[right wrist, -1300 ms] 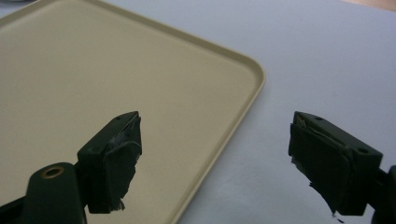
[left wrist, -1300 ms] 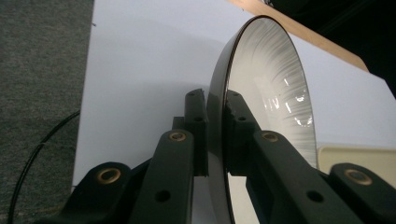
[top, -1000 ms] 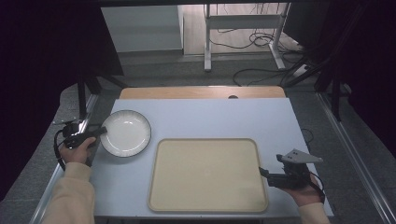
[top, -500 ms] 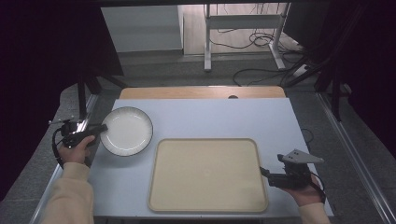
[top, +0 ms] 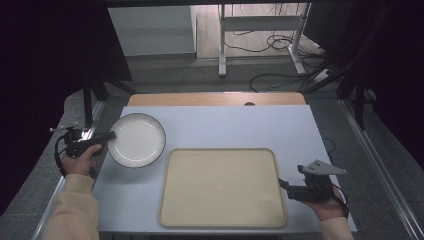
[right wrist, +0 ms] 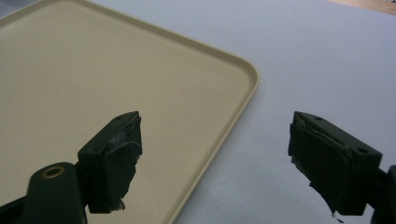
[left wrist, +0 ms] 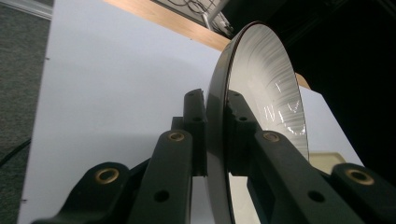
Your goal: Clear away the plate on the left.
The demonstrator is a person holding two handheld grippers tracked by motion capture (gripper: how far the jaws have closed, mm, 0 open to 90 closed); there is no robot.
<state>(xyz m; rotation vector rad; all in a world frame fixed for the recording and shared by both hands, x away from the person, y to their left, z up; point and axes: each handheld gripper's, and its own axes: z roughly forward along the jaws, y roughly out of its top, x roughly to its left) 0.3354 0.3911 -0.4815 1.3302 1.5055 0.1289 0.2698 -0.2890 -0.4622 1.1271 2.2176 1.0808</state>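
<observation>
The plate (top: pixel 136 139) sits at the left of the table, just beside the tray's far left corner, and its near-left rim is pinched between the jaws of the left gripper (top: pixel 106 136); the left gripper view shows the rim (left wrist: pixel 215 140) clamped edge-on between the two black pads. So the grasp looks made, while the carry appears to remain: the plate is not on the tray (top: pixel 222 186), which lies bare at the front middle of the table. If the plate is meant for the tray, lifting, moving across and setting down are all left to do. The right gripper (top: pixel 283 184) rests at the tray's right edge with its jaws spread wide and nothing between them, one over the tray rim (right wrist: pixel 243 100) and one over the table. The table (top: pixel 240 125) has a pale, plain top with a wooden strip along the far edge. Beyond it lies a grey floor with loose cables (top: pixel 280 75) and a metal stand (top: pixel 260 35); the room's sides are dark.
</observation>
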